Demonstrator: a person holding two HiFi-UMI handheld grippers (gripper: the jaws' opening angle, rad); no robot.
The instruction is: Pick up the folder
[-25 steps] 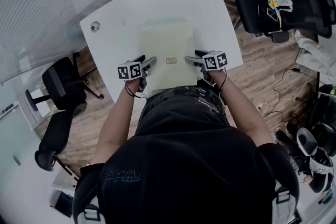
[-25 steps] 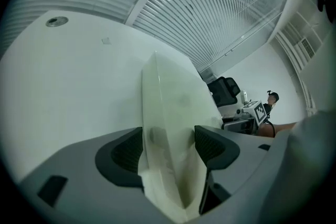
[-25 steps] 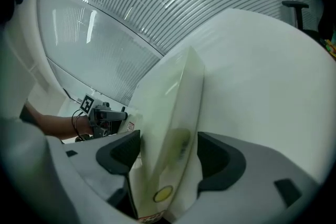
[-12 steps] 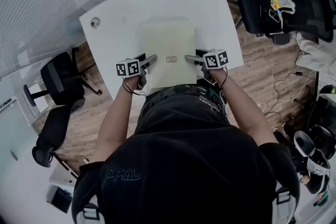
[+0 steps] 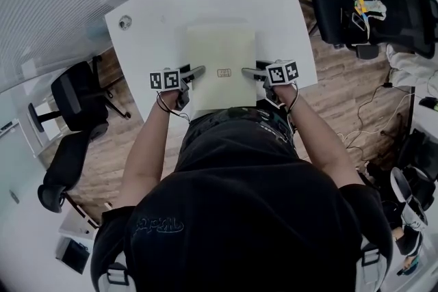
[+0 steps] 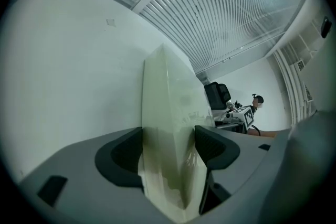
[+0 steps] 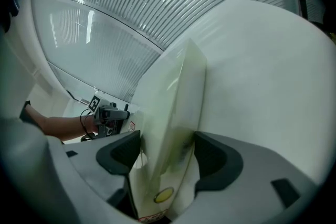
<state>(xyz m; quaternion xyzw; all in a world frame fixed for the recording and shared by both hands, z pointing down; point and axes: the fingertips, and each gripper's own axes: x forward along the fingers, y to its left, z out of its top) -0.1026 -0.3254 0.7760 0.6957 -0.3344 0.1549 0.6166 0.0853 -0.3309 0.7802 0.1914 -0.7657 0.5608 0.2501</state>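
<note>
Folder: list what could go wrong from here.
1. The left gripper and right gripper each pinch only a thin side edge of the pale folder; it may slip out when raised.
2. The folder looks bowed at the fingers, so its unsupported middle may sag or crease.
3. Uneven lifting could tilt it and drag its far end across the white table.

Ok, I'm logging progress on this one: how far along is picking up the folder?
Done: the left gripper and right gripper have reached the pale yellow flat plastic folder. In hand: each gripper's jaws are shut on one side edge of it. Left: the lift itself, since the folder appears to lie flat on the white table.
</note>
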